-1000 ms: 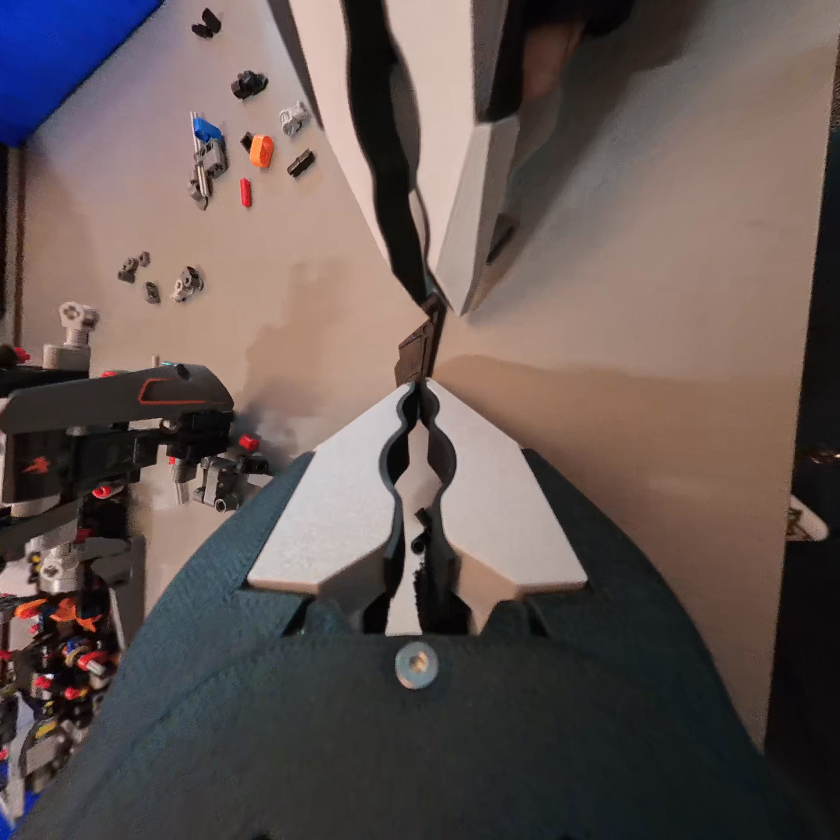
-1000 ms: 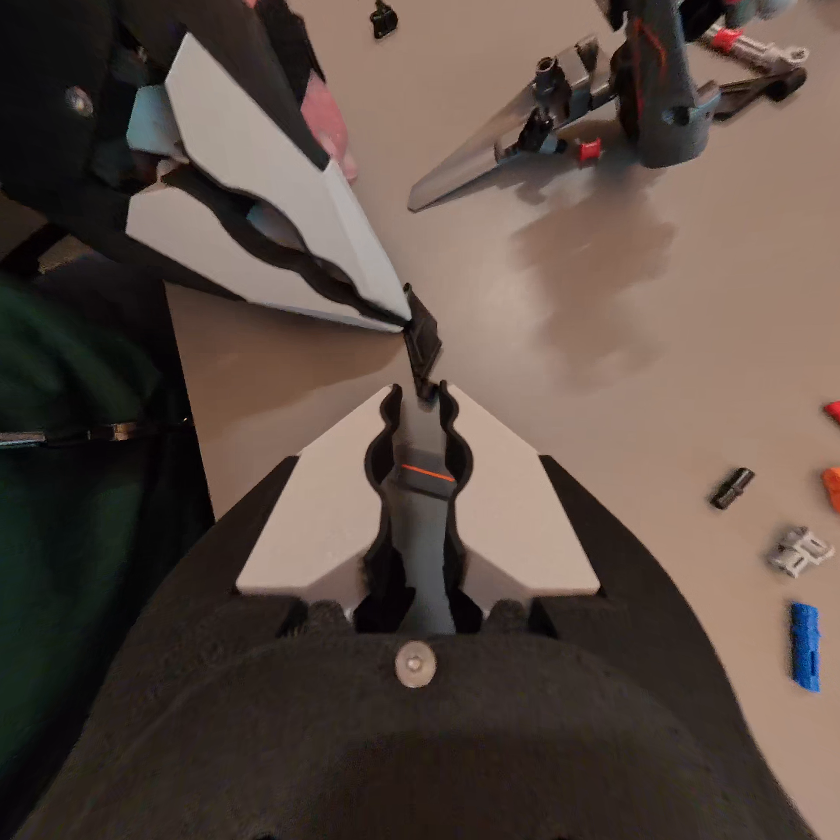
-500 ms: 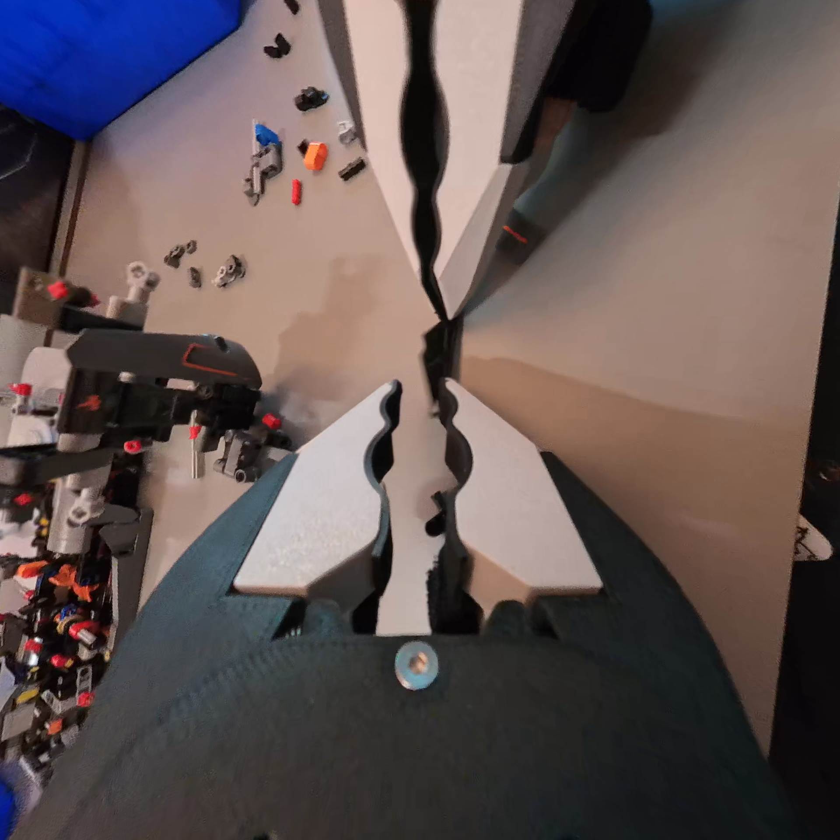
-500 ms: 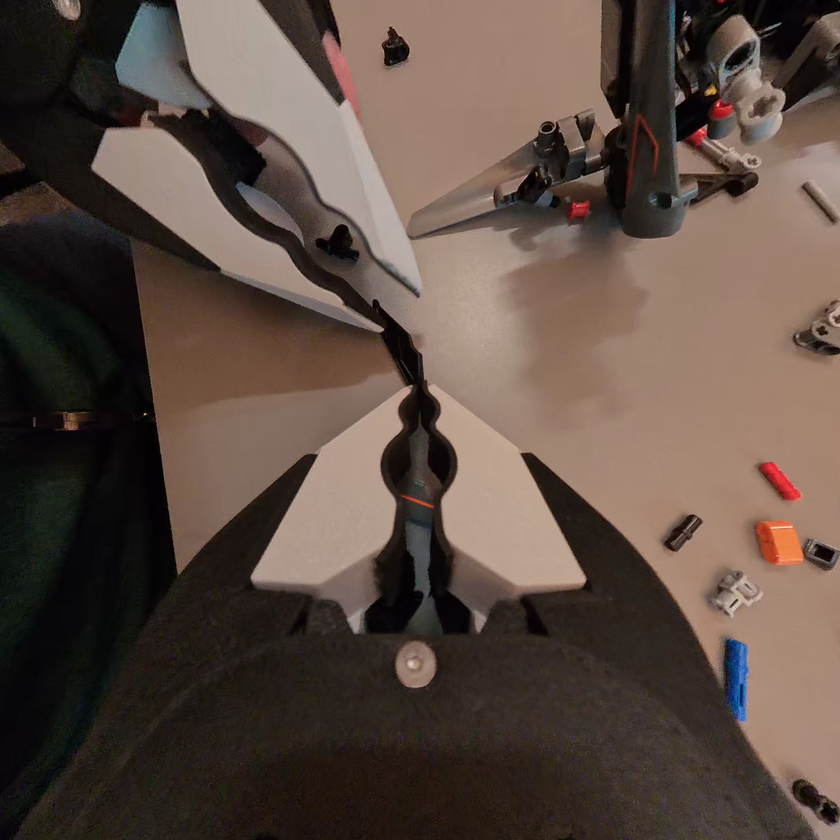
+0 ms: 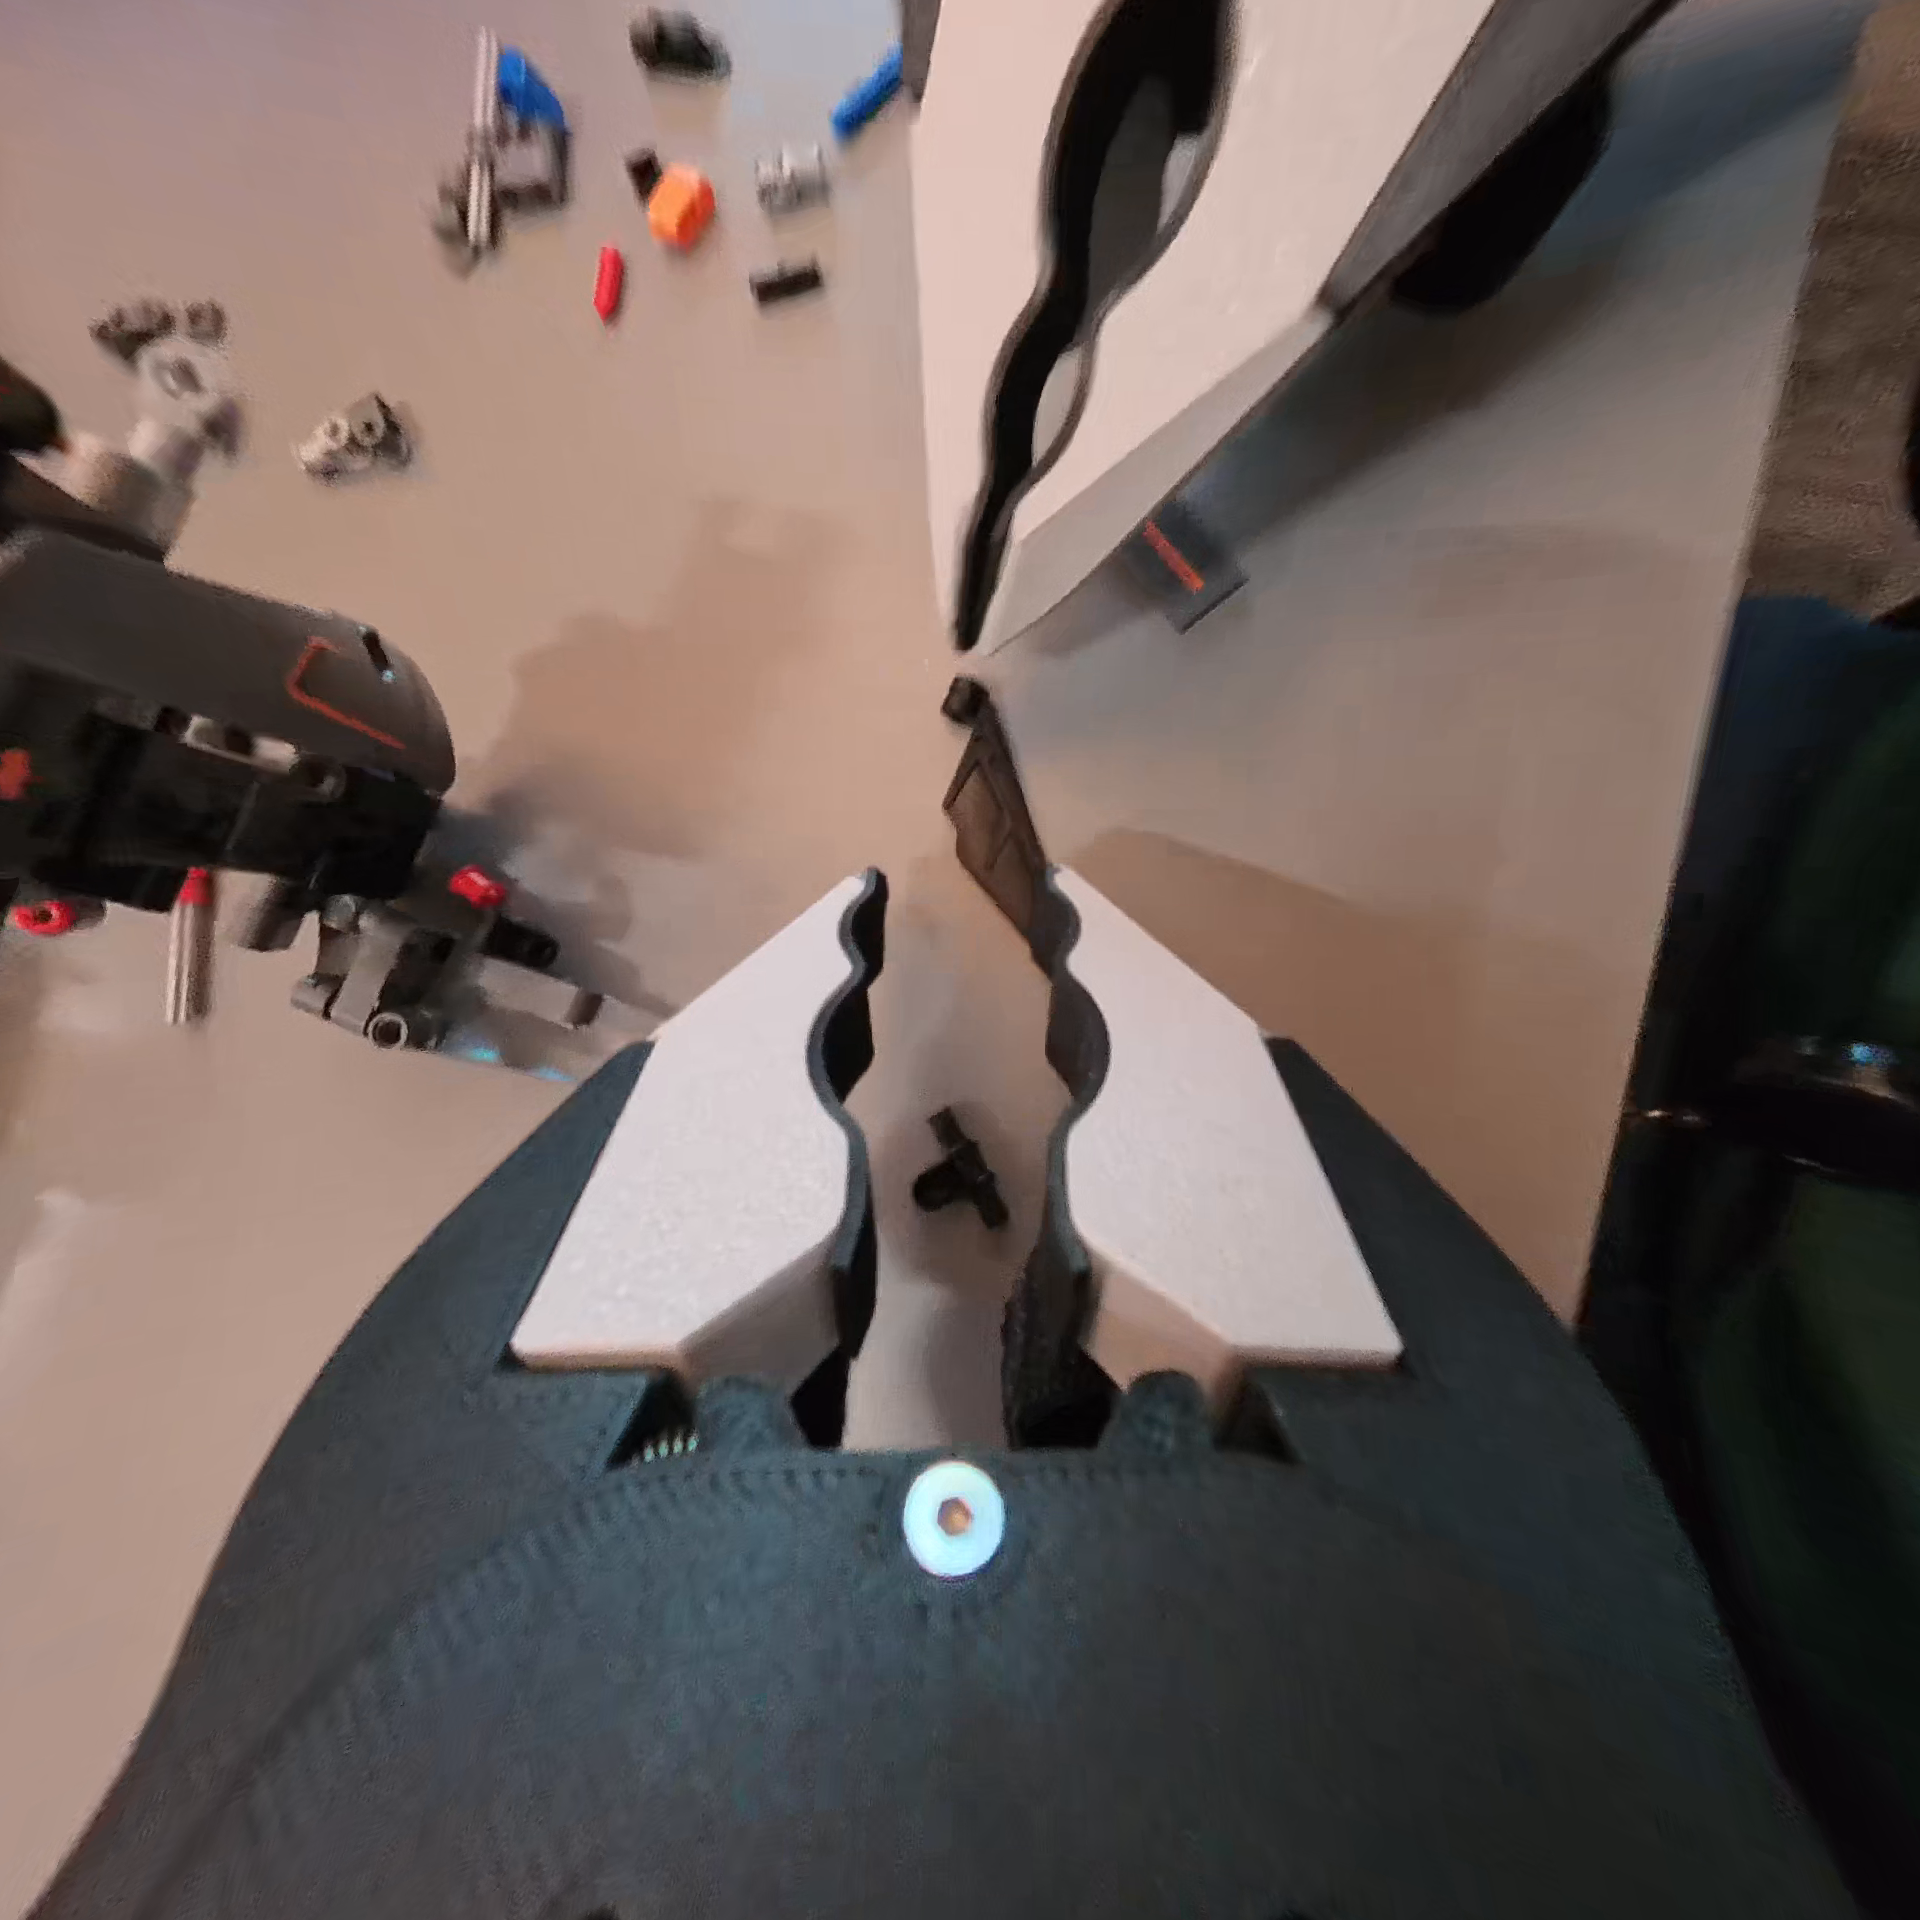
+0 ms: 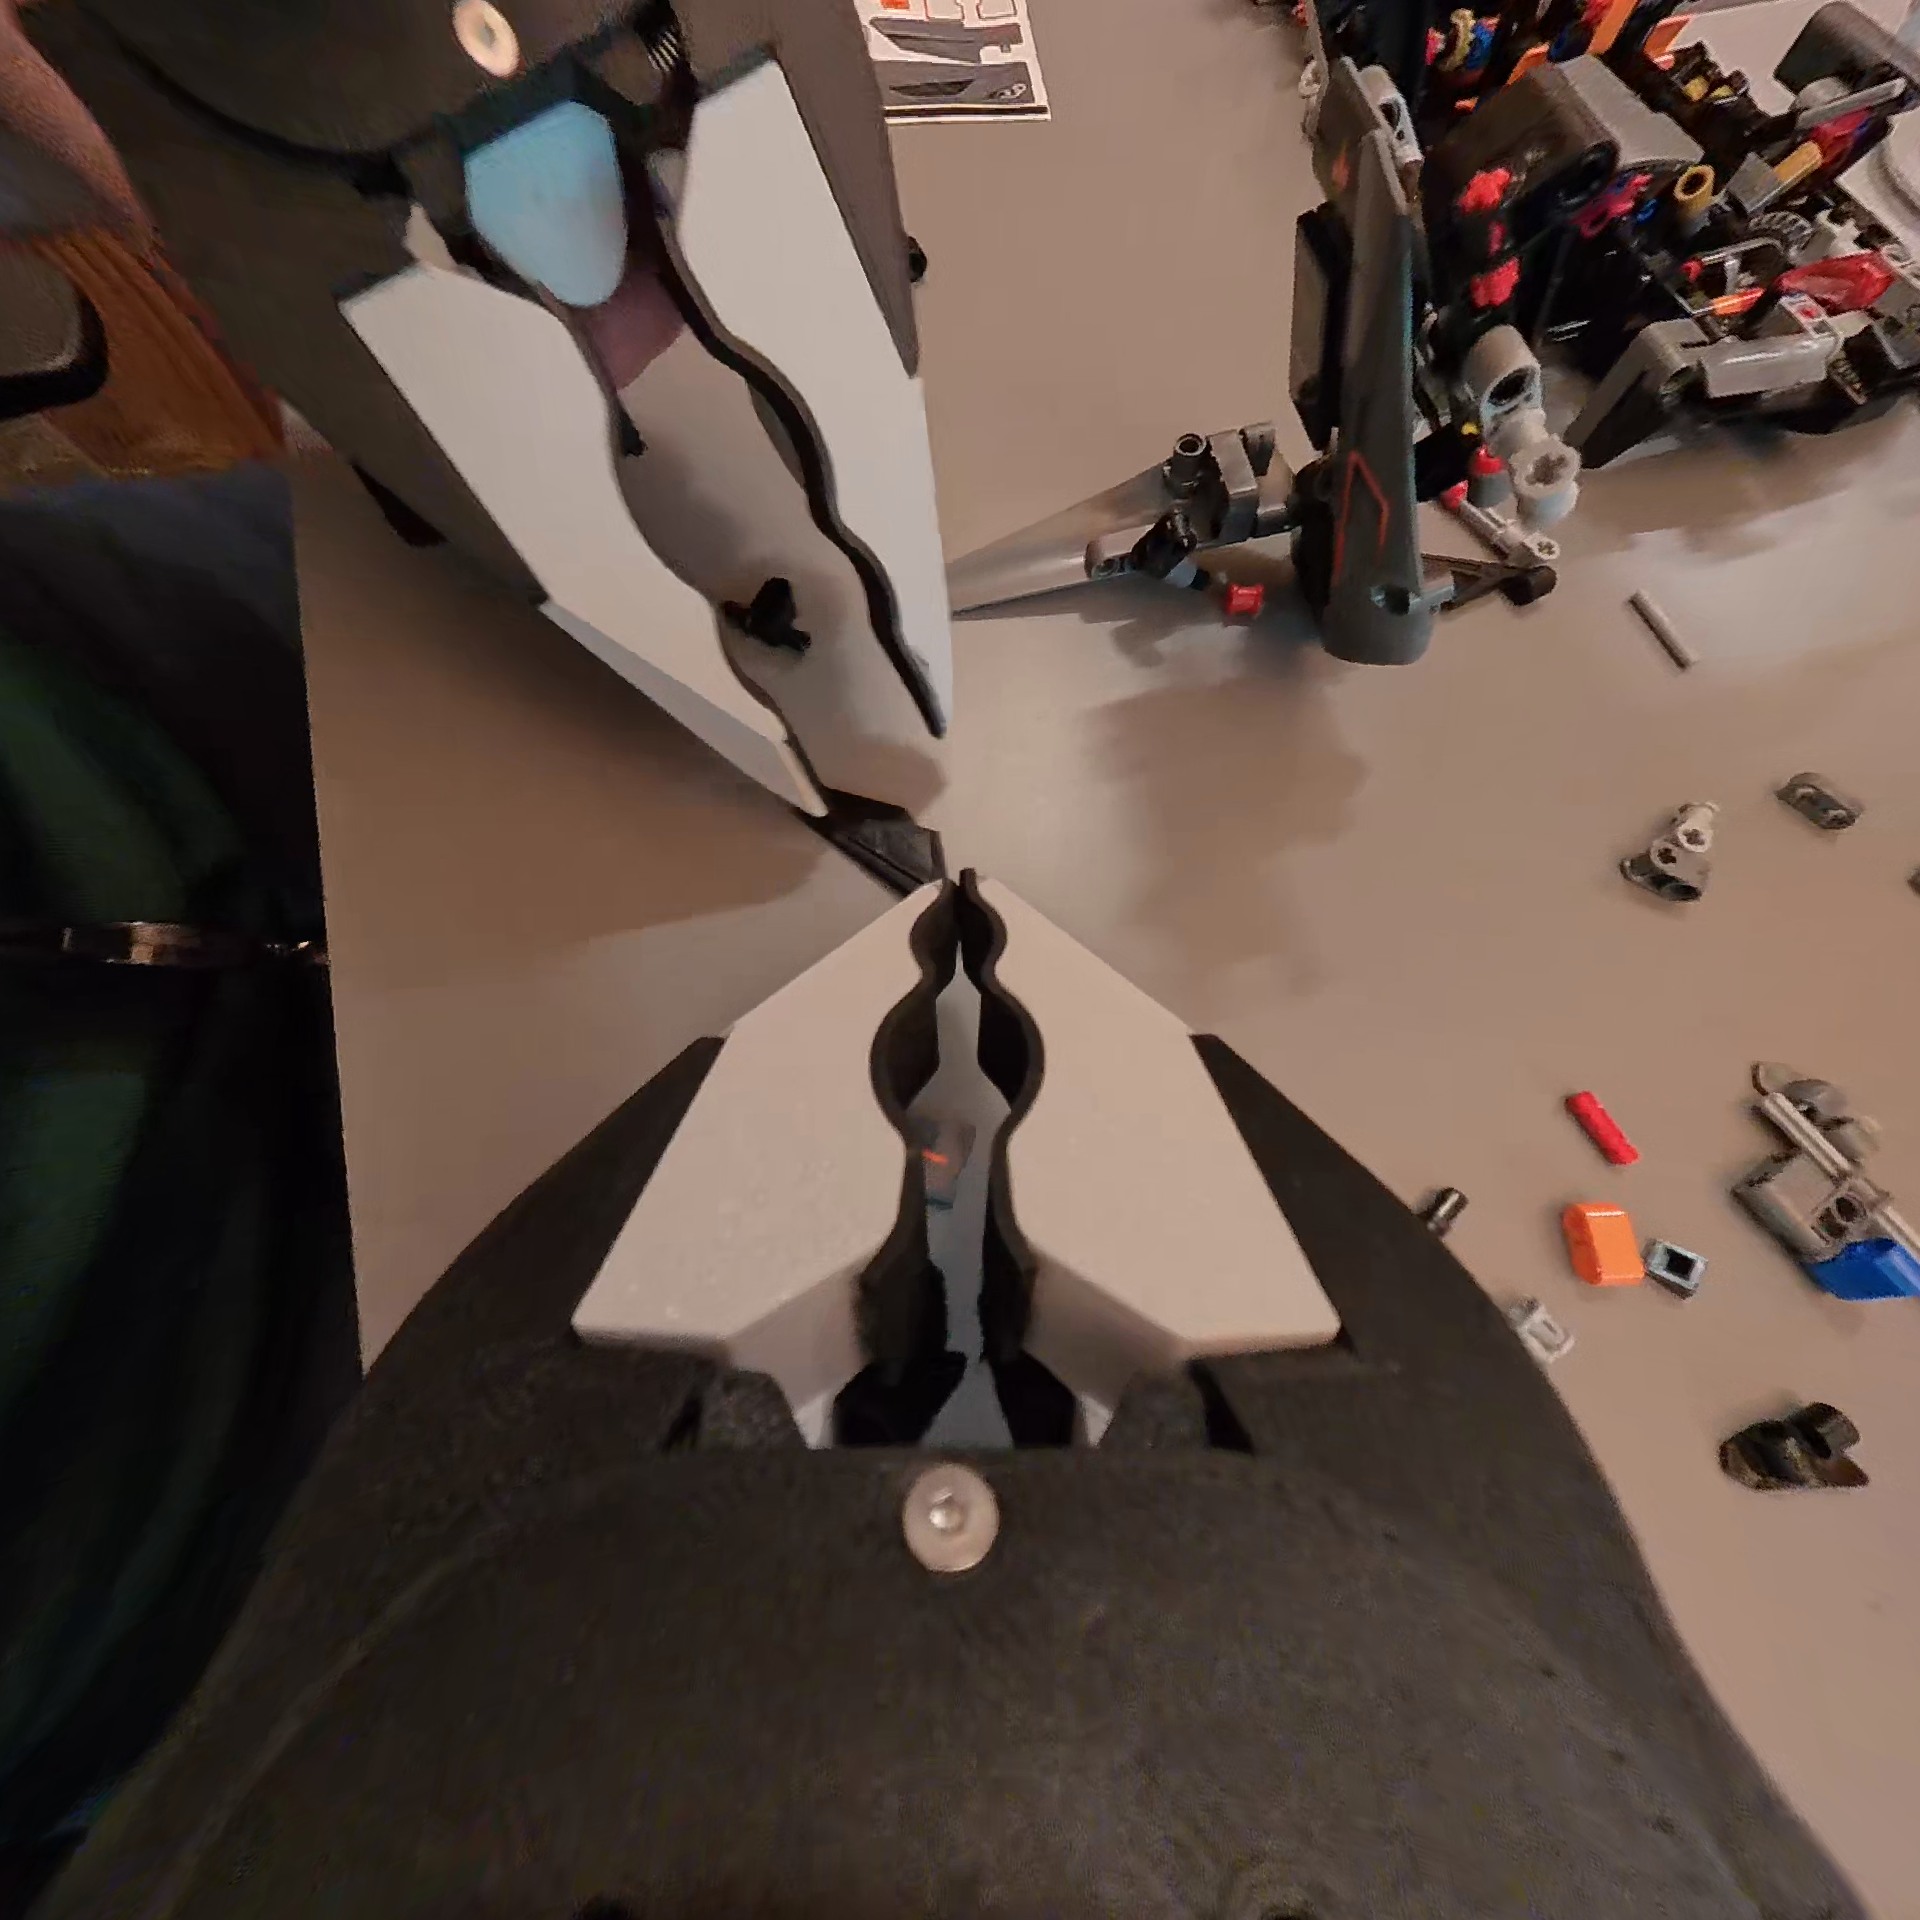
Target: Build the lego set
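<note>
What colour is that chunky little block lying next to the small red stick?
Bright orange block, clearest in the right wrist view, just below the red stick.

Smooth beige-grey table (image 6: 1299,935) under warm, dim light, with soft shadows across the surface. Straight table edge (image 6: 312,935) on one side, darkness beyond it. Past the edge, a strip of brown wooden floor (image 6: 177,343), partly blurred. Dark area (image 5: 1766,1039) beyond the table in the left wrist view.
</note>
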A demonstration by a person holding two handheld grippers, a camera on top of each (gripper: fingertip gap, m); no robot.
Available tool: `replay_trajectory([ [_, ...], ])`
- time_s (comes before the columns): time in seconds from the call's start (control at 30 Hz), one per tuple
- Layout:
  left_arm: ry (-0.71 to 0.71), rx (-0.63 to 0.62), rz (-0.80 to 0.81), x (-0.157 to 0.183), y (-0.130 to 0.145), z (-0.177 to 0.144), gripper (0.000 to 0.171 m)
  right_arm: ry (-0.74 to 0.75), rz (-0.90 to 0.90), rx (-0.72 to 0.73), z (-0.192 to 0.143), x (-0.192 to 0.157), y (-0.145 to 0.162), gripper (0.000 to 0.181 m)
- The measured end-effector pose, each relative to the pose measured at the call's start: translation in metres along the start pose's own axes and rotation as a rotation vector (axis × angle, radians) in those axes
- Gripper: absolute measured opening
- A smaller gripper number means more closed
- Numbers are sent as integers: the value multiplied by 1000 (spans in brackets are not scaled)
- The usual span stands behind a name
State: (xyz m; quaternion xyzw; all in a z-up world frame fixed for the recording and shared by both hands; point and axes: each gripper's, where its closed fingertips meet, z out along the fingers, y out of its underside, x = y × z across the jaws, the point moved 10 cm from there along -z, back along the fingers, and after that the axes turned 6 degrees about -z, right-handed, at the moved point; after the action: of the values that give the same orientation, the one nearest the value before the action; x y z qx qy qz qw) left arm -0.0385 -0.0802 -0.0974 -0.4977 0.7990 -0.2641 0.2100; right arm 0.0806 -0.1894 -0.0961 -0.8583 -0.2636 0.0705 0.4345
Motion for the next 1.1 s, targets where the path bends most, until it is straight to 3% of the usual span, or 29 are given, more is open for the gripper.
replay_trajectory([
  [0.07,3,-42,-17,0,1,4,24,-44,27,-10,2,-1,2,0],
  [0.13,33,-39,-48,2,0,6,19,-57,46,-29,6,1,5,16],
  [0.27,11,-51,-13,5,-2,6,17,-100,76,-77,14,5,9,28],
  [0.4,-8,-42,11,10,-3,7,12,-148,118,-102,17,15,9,11],
  [0.53,-32,-37,22,11,-3,7,13,-183,86,-97,17,18,10,9],
  [0.7,-17,-35,-31,3,-2,7,27,-133,12,-57,13,16,10,4],
  [0.93,0,-52,-31,2,-7,11,27,-89,-64,-29,13,10,8,4],
  [1.1,45,-43,-41,1,-11,11,11,-44,-121,26,3,11,3,3],
])
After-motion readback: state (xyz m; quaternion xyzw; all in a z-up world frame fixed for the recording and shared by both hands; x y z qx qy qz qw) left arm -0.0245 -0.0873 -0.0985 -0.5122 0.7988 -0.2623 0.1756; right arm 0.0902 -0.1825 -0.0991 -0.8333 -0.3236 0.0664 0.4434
